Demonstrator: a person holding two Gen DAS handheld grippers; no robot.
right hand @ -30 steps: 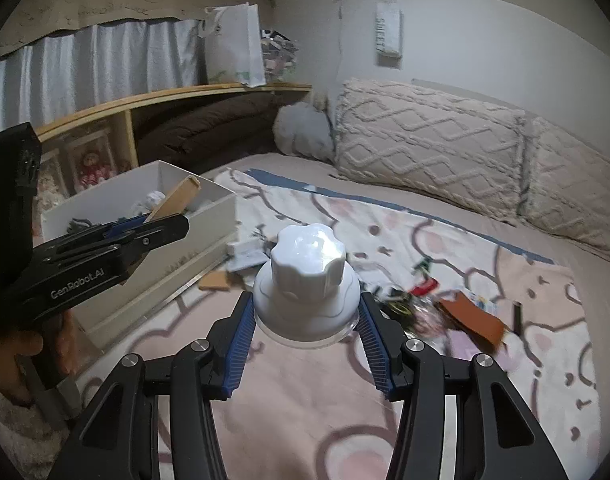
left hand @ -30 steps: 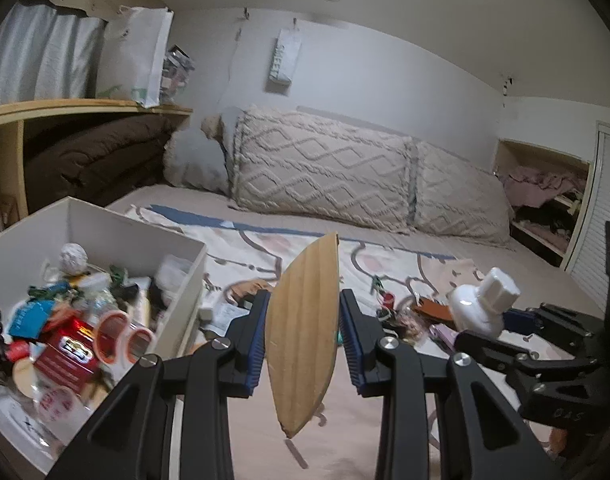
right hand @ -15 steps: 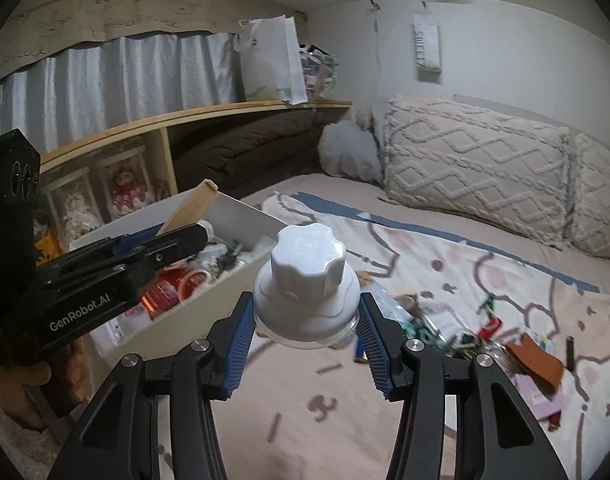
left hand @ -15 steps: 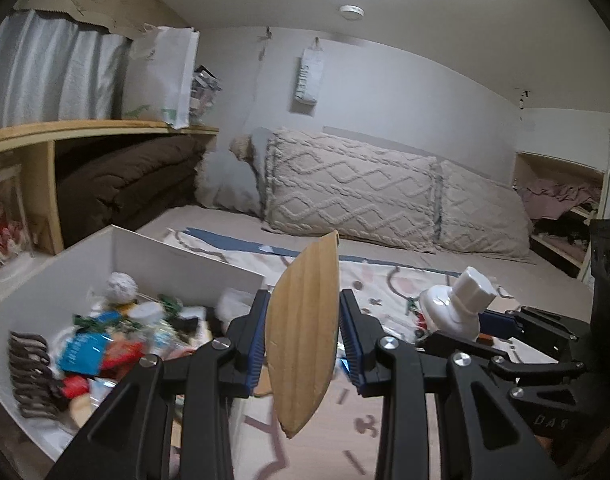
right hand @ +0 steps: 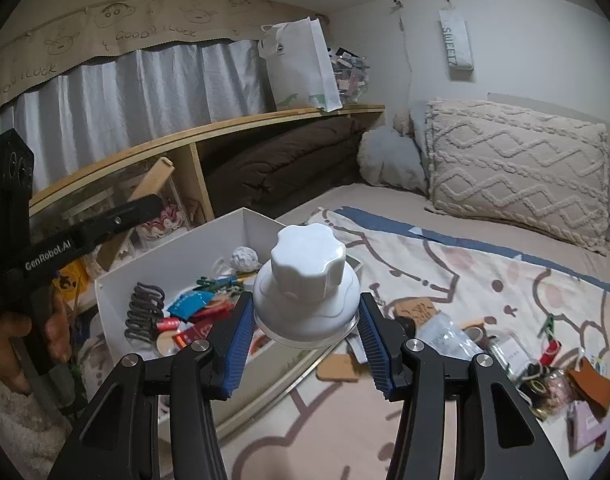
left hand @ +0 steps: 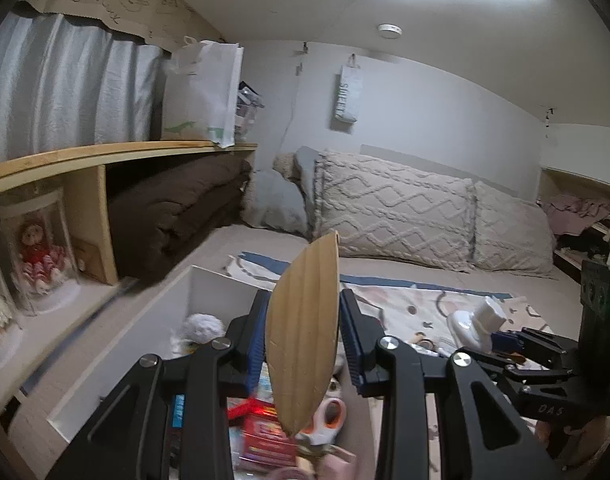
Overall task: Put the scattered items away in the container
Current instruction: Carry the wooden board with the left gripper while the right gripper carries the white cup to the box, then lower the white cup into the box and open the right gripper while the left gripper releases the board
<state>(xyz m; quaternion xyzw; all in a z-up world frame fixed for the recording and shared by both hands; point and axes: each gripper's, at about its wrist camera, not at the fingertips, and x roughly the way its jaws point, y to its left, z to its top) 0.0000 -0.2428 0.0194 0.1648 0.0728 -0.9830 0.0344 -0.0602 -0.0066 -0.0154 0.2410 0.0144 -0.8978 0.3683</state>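
My left gripper [left hand: 303, 344] is shut on a leaf-shaped wooden board [left hand: 303, 332], held upright over the white box [left hand: 145, 328] full of small items. My right gripper [right hand: 305, 332] is shut on a white knobbed cap piece [right hand: 307, 284], held above the bed by the box's near right corner [right hand: 185, 252]. The left gripper also shows at the left of the right wrist view [right hand: 145, 204], with the board's end sticking up. Scattered items [right hand: 545, 364] lie on the patterned blanket to the right.
A wooden shelf [right hand: 225, 128] with a brown blanket and doll cases runs along the left wall behind the box. Large pillows [right hand: 517, 176] lie at the bed's head. A cork piece [right hand: 339, 368] and a plastic bag [right hand: 445, 332] lie near the box.
Both grippers have moved left toward the box with their loads. The left gripper now hangs over the box's contents; the right one has come close to the box's edge.
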